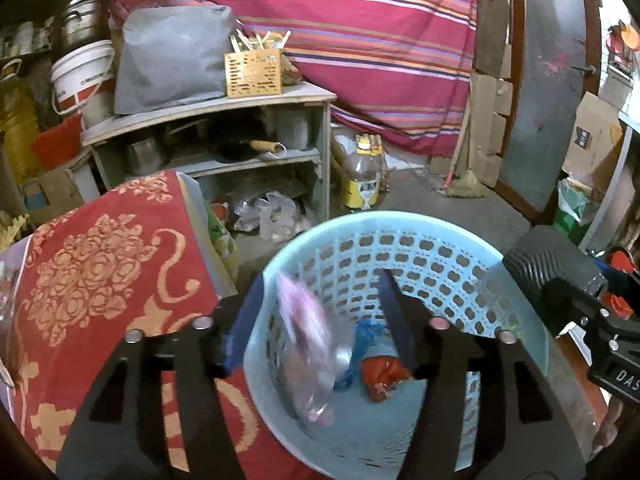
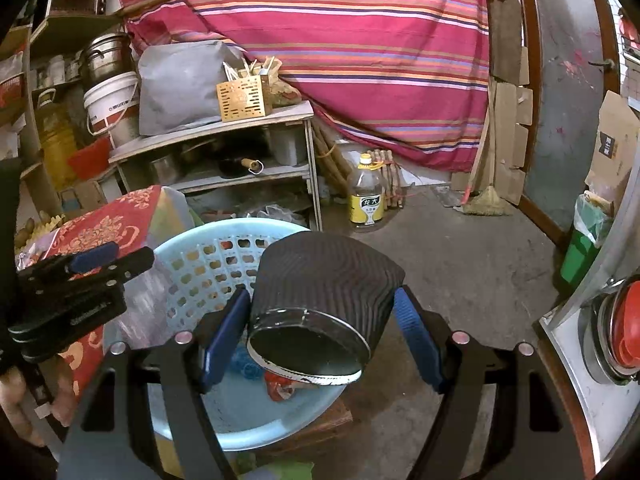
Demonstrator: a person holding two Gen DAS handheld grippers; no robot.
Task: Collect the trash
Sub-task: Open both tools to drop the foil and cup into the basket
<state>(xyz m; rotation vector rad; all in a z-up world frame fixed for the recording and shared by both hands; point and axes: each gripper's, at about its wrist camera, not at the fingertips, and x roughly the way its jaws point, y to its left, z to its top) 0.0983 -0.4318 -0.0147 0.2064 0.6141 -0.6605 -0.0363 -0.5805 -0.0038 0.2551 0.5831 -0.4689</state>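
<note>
A light-blue perforated basket (image 1: 400, 220) stands below both grippers, with blue netting (image 1: 366, 332) and a red wrapper (image 1: 384, 376) on its bottom. My left gripper (image 1: 316, 288) is open over the basket's near side. A blurred pink and clear plastic bag (image 1: 308, 344) hangs loose between its fingers, and neither pad presses on it. My right gripper (image 2: 320, 296) is shut on a black ribbed cup (image 2: 324, 276), which is tilted over the basket's rim (image 2: 224, 226). The same cup (image 1: 540, 264) shows at the right of the left wrist view.
A red patterned cloth (image 1: 100, 280) covers something left of the basket. Behind stand a cluttered grey shelf (image 1: 212, 108), an oil bottle (image 1: 362, 176) and a broom (image 1: 464, 184) on the concrete floor. A green bin (image 2: 584, 248) and a metal counter (image 2: 592, 360) are at the right.
</note>
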